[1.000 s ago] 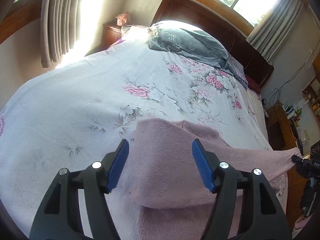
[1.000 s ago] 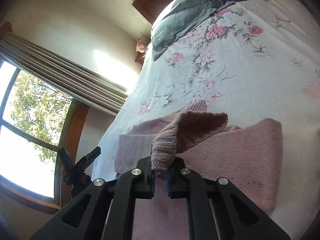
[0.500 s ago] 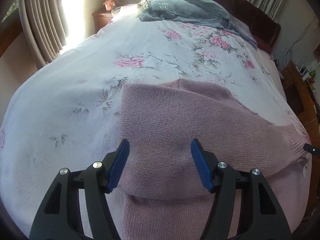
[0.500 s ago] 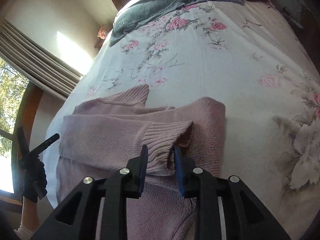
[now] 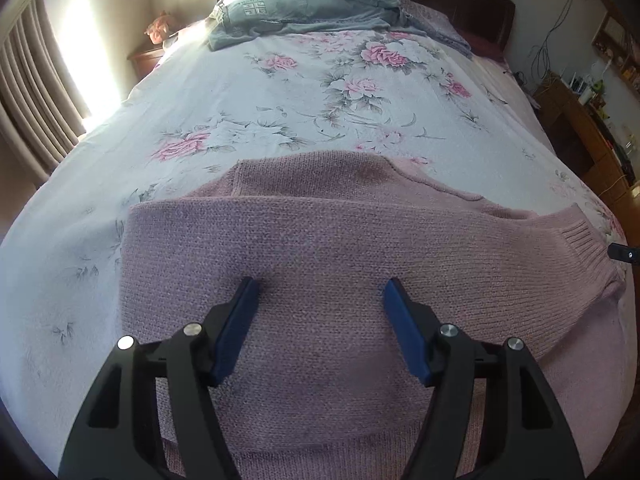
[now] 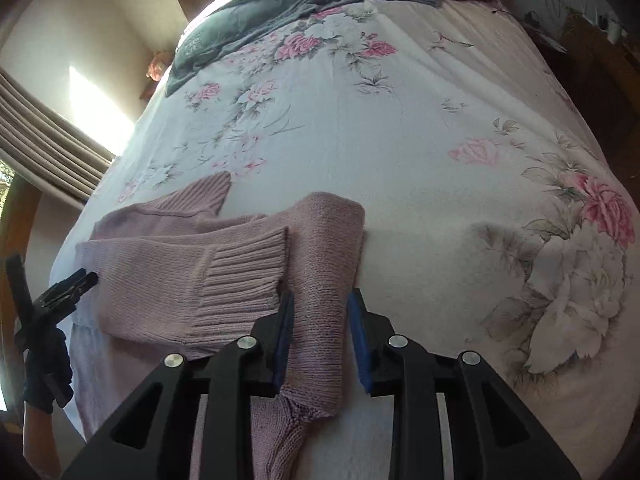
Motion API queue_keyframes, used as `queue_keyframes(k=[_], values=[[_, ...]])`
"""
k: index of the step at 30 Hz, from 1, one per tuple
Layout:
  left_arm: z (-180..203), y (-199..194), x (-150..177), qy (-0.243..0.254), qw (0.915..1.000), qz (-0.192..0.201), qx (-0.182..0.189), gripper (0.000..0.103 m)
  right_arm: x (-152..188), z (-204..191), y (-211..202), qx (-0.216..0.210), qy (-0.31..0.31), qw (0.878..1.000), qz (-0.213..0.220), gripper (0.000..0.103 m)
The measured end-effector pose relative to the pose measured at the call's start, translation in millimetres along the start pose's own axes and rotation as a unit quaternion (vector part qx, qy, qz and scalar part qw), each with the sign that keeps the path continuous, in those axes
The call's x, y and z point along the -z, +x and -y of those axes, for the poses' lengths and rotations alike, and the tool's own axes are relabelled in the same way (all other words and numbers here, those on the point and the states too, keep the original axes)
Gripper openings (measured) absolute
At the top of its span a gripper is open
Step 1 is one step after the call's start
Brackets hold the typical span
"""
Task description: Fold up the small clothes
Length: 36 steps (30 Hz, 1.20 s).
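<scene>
Floral bedsheet (image 5: 280,120) under pink knit sweater (image 5: 320,248), sleeve cuff (image 6: 244,276) folded across; left gripper (image 5: 320,292) spread wide, right gripper (image 6: 320,300) released, both empty

Sweater (image 5: 320,248) hem cut off below.

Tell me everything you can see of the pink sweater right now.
The pink sweater is a chunky knit with ribbed cuffs, lying flat and partly folded on the floral bedspread. One sleeve is laid across the body, its cuff resting near the folded right edge. A second cuff pokes out behind. Both grippers, left and right, hover open above it.
</scene>
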<state>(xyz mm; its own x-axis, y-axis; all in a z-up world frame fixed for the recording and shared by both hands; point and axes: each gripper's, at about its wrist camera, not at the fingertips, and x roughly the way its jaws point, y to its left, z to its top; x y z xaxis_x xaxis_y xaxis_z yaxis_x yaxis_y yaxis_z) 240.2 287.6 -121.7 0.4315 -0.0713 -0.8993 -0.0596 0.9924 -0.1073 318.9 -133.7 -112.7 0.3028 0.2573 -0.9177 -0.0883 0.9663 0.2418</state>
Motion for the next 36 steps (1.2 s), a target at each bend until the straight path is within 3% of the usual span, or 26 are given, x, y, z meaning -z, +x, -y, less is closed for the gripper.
queue_keyframes(k=[2,5,7,10,12,15,18,21,24,28,31,33,36], values=[[2.6,-5.8,-5.5,-0.015,0.9998,0.0,0.009,0.067,-1.4,-0.3,-13.8,-0.02,-0.012,1.0,0.013,0.031],[10.4,-13.5,-16.0,-0.04,0.9974,0.008,0.06,0.068,-7.0,-21.8,-17.9,-0.108,-0.032,0.994,0.011,0.031],[20.9,-10.0,-17.8,-0.035,0.9973,0.001,0.064,0.068,-8.9,-38.9,-6.8,-0.143,-0.04,0.989,-0.003,0.031],[29.2,6.9,-10.1,-0.007,0.9985,-0.021,0.051,0.069,-2.8,-47.2,25.6,-0.111,-0.054,0.991,-0.045,0.031],[29.6,9.6,-4.4,0.016,0.9985,-0.015,0.05,0.069,3.6,-41.8,49.4,-0.097,-0.048,0.991,-0.079,0.03],[28.7,5.2,-8.7,0.013,0.998,-0.023,0.057,0.069,-2.6,-42.7,45.6,-0.105,-0.058,0.99,-0.078,0.03],[24.6,-0.2,-32.9,-0.016,0.9938,-0.02,0.108,0.07,-26.9,-51.3,36.8,-0.136,-0.061,0.987,-0.055,0.042],[31.4,14.2,-71.4,-0.016,0.9953,-0.022,0.093,0.074,-63.3,-65.0,54.1,-0.162,-0.051,0.984,-0.056,0.043],[33.3,51.8,-108.7,-0.033,0.9946,-0.058,0.08,0.075,-101.2,-81.3,101.5,-0.186,-0.019,0.978,-0.093,0.044],[33.5,103.3,-143.5,-0.034,0.9917,-0.105,0.066,0.075,-136.3,-103.6,169.5,-0.159,-0.01,0.979,-0.13,0.051],[28.4,144.0,-151.1,-0.046,0.9815,-0.162,0.092,0.075,-144.0,-116.2,217.7,-0.165,0.0,0.971,-0.175,0.057],[26.3,164.5,-149.3,-0.045,0.978,-0.183,0.09,0.075,-145.0,-121.8,242.1,-0.138,-0.008,0.972,-0.191,0.059],[20.0,188.6,-142.1,-0.061,0.9673,-0.21,0.128,0.075,-142.7,-126.6,274.3,-0.141,-0.005,0.965,-0.223,0.063]])
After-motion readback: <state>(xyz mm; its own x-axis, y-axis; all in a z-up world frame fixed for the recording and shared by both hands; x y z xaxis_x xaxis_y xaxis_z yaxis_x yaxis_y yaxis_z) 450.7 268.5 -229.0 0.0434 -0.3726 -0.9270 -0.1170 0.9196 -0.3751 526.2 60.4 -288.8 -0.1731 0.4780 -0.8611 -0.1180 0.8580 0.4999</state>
